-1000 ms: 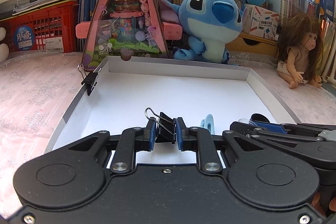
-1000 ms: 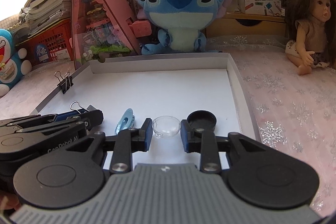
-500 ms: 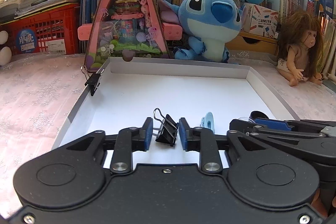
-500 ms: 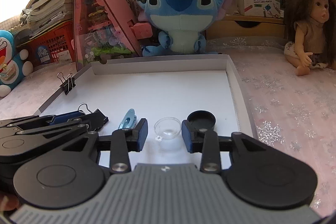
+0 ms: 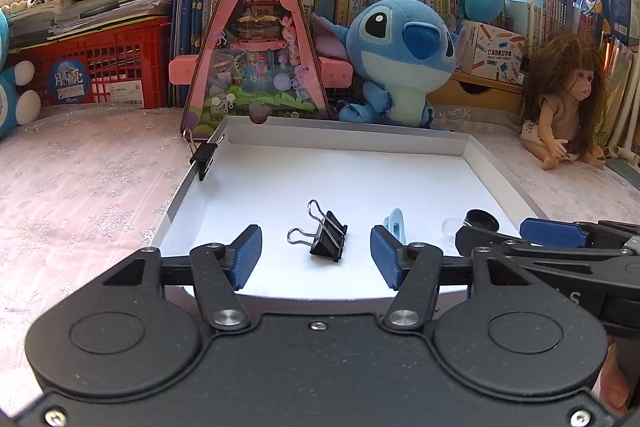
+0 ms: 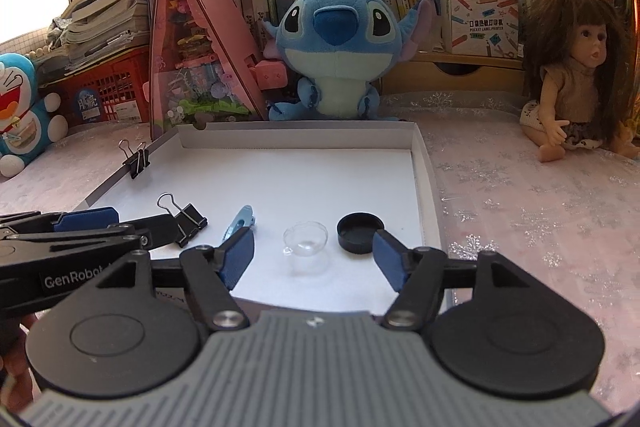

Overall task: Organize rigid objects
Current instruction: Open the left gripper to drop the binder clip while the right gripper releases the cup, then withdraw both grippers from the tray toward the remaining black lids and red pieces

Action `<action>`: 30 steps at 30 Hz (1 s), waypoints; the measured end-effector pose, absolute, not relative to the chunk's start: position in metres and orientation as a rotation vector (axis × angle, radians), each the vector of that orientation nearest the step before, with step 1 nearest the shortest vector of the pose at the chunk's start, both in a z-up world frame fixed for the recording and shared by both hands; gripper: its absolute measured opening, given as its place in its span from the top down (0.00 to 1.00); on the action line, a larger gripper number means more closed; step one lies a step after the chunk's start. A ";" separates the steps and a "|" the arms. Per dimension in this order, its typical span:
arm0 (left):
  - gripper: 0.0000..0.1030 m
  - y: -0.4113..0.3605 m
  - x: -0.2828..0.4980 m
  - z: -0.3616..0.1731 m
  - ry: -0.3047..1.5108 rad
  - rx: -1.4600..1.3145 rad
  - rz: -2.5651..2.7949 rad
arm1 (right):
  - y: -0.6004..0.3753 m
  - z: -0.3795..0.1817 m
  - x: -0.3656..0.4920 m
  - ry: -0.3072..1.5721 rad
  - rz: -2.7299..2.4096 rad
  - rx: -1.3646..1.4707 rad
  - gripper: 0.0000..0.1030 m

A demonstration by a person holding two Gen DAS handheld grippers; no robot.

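Note:
A shallow white box lid (image 5: 496,167) (image 6: 424,163) lies on the pink cloth. On its floor rest a black binder clip (image 5: 326,237) (image 6: 188,221), a light-blue clip (image 5: 396,225) (image 6: 240,225), a clear small cup (image 6: 306,247) (image 5: 452,227) and a black round cap (image 6: 360,231) (image 5: 482,219). My left gripper (image 5: 316,257) is opening, its pads clear of the binder clip lying between them. My right gripper (image 6: 314,259) is opening too, with the clear cup free between its jaws. Another binder clip (image 5: 204,157) (image 6: 136,157) grips the lid's left wall.
Behind the lid stand a pink triangular toy box (image 5: 256,43), a blue plush (image 5: 400,59) and bookshelves. A doll (image 5: 564,107) sits at the right. A red crate (image 5: 100,67) with stacked books is at the back left. Pink cloth surrounds the lid.
Both grippers opened wide and drew back a little. The binder clip left the left pads and lies on the lid floor. The clear cup left the right pads and sits on the floor.

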State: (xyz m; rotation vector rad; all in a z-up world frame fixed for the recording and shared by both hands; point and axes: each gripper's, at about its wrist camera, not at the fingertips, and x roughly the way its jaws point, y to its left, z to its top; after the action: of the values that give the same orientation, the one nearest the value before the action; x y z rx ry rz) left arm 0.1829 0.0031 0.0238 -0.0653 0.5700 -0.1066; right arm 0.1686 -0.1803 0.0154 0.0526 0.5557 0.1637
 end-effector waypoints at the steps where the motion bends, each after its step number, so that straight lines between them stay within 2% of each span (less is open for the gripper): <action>1: 0.41 0.004 0.180 0.025 0.572 -0.066 -0.110 | -0.181 0.017 0.166 0.553 0.166 0.054 0.22; 15: 0.28 0.014 0.133 0.034 0.551 -0.067 -0.165 | -0.190 0.026 0.125 0.499 0.203 0.016 0.10; 30: 0.23 0.018 0.083 0.028 0.539 -0.038 -0.246 | -0.199 0.020 0.084 0.492 0.227 0.002 0.04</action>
State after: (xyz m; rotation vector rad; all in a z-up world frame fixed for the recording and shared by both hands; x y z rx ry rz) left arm 0.0827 0.0180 0.0284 -0.0384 0.5387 -0.2463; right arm 0.0843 -0.1988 0.0196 0.0021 0.4922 0.2266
